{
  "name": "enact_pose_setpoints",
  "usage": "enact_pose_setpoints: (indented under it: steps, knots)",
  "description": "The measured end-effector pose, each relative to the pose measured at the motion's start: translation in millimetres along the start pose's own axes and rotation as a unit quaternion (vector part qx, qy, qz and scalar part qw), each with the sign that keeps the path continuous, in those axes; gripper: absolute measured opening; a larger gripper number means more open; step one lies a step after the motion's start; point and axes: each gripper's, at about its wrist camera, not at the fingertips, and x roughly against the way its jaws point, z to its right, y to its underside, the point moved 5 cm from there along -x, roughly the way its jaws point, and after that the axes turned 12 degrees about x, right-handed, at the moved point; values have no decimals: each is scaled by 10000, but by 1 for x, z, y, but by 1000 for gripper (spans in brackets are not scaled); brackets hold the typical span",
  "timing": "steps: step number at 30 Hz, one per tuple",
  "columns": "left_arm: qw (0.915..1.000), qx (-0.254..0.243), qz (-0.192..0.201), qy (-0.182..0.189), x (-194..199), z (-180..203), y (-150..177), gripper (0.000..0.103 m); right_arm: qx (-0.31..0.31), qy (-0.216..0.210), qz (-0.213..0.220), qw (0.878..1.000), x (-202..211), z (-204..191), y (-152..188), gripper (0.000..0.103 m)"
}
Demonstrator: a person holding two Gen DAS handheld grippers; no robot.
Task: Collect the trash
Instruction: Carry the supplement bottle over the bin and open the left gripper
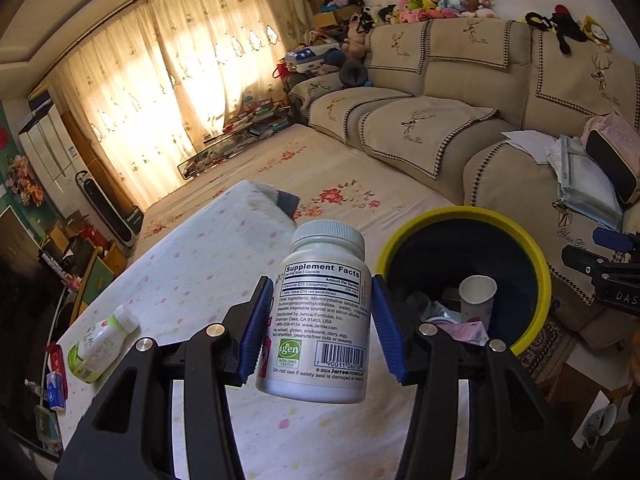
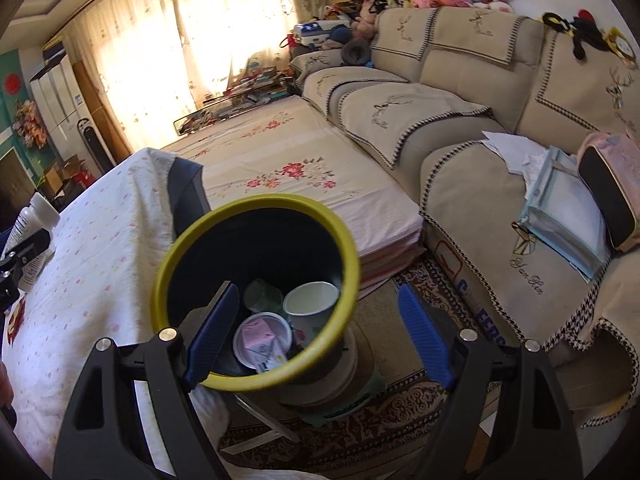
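Holding the white plastic supplement bottle (image 1: 324, 316) in my left gripper (image 1: 322, 328), I have the blue ribbed pads (image 1: 254, 330) against its two sides at label height, cap up and slightly tilted, above the surface covered in a pale dotted cloth (image 1: 192, 280). I judge the bottle stiff and light, likely near empty, though I cannot see inside. Its glossy label looks slippery, so mid-body is the place to pinch; the ridged cap would be a poorer hold. It should survive a drop into the bin without harm.

My right gripper (image 2: 320, 332) hangs wide and empty. Its left pad sits inside the rim of the yellow-rimmed dark round bin (image 2: 180, 240), the other outside. If I bring the bottle over now, that gripper stands in the way of the opening, so I would pull it clear first.

Inside the bin lie a white paper cup (image 2: 312, 304), a pink and white carton (image 2: 262, 340) and a greenish crumpled item (image 2: 262, 294), with room left above them.

On the cloth to my left a green and white drink bottle (image 1: 102, 342) lies on its side, seemingly the next piece to collect. Near the surface's left edge sit small red and blue packets (image 1: 56, 380); I cannot tell whether they are trash.

Beyond stretch a floral-sheeted bed (image 1: 320, 184) and the beige sofa (image 1: 460, 92), papers and a pink bag on its seat, well apart from my path.
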Motion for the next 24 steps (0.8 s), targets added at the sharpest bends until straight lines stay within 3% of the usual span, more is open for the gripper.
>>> enact_pose_setpoints:
  steps: [7,11,14,17,18,24]
  knots:
    - [9976,-232,-335,565,-34,71,-4,50,-271,43,-85,9996,-8,33,11,78]
    - [9955,-194,-588,716,-60,91,-4,50,-311,36,-143,9994,-14,40,14,78]
    - [9945,-98,-727,744,-76,93,-4,53,-338,22,-187,9993,-19,42,16,78]
    - [9944,27,-736,757,-81,88,-7,72,-336,8,-222,9992,-21,42,17,78]
    - [9944,71,-719,777,-81,85,-7,74,-331,4,-235,9992,-22,41,17,78]
    - [9938,468,-424,920,-51,48,-12,75,-276,-29,-272,9992,-21,32,17,78]
